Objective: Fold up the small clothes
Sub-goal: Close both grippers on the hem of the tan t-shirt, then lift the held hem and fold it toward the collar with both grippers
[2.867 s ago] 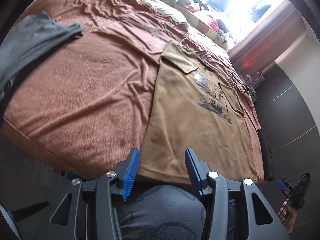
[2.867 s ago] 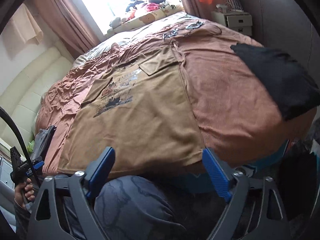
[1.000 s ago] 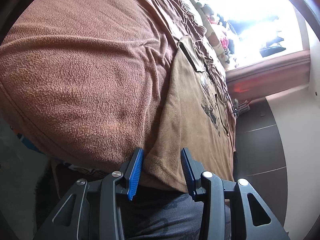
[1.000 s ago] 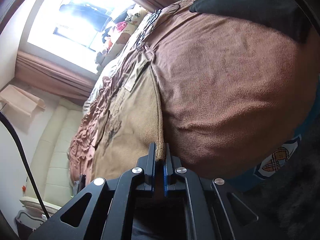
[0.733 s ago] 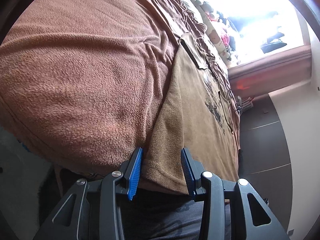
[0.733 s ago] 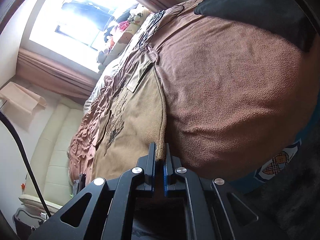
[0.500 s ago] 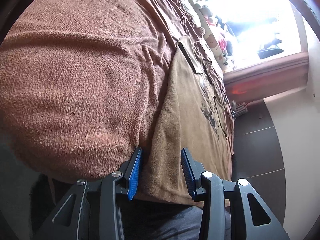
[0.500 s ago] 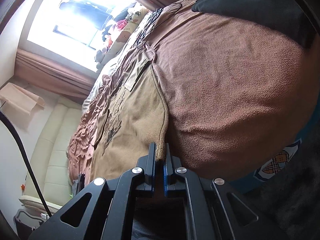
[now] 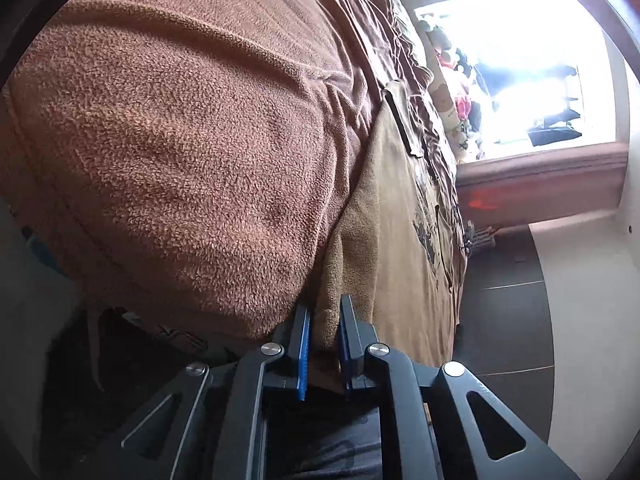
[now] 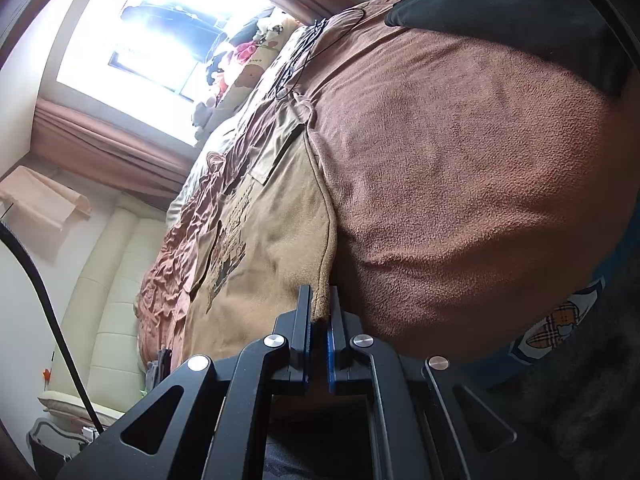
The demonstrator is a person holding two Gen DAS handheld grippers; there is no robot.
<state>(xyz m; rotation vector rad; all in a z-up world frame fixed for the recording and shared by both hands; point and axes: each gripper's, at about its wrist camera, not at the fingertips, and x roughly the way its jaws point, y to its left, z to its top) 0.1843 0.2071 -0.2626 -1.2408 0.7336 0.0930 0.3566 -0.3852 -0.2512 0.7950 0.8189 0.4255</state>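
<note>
We see the tan printed cotton T-shirt lying flat on the brown fleece blanket, at frame centre. Our left gripper pinches its near hem corner with jaws almost closed; our right gripper clamps the other corner, jaws closed tight.

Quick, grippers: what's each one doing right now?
Left gripper: shut on the shirt hem.
Right gripper: shut on the shirt hem, at the other bottom corner.

The left tongs have now closed on the tan T-shirt's hem corner.
</note>
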